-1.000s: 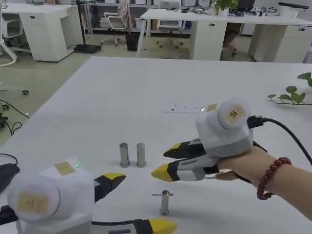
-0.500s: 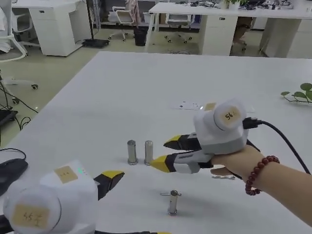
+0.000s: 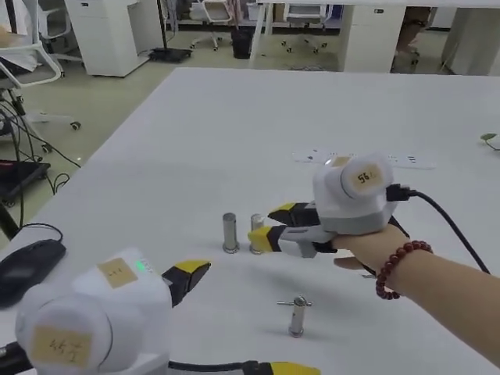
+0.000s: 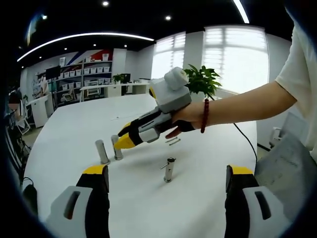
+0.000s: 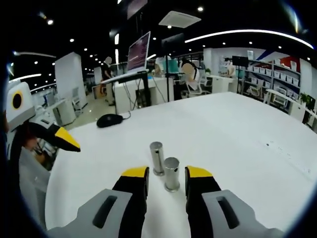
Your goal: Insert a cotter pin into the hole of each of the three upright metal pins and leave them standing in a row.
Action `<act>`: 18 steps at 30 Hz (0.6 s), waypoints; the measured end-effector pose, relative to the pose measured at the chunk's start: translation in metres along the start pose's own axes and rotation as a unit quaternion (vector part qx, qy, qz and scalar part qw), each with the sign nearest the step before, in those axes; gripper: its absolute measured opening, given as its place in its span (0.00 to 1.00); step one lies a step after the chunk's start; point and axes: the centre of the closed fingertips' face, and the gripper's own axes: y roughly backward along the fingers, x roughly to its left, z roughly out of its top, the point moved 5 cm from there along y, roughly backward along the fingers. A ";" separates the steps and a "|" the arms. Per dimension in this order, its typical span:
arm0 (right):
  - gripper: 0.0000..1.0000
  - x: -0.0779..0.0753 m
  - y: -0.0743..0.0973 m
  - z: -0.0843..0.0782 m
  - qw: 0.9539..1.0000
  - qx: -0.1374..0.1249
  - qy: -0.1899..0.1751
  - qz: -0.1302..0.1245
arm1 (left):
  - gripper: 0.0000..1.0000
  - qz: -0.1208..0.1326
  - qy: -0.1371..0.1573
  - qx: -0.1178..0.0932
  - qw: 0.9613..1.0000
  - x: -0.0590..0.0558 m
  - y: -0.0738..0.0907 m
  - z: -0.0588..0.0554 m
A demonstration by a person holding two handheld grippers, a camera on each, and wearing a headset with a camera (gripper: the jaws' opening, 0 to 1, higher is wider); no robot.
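right hand-held gripper (image 3: 267, 223) level | jaws apart, flanking metal pin (image 5: 172, 173)

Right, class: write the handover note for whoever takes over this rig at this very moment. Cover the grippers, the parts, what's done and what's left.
Left gripper: open, empty, low in the foreground.
Right gripper: open, jaws either side of the nearer bare pin, not shut on it.
Second bare pin stands just beside it.
Third pin stands apart with a cotter pin through it.
Loose cotter pins lie close to the right gripper.
Done: one pin fitted.
Left: fit two, line up all three.
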 end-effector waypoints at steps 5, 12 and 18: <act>0.28 -0.002 -0.009 -0.002 1.000 -0.006 -0.009 0.001 | 0.97 0.007 -0.002 0.005 1.000 0.003 0.003 -0.003; 0.20 -0.003 -0.018 -0.003 1.000 -0.012 -0.013 0.002 | 0.96 0.012 -0.001 0.011 1.000 0.005 0.004 -0.007; 0.16 -0.005 -0.020 -0.004 1.000 -0.012 -0.016 0.001 | 0.95 0.015 0.002 0.011 1.000 0.005 0.004 -0.007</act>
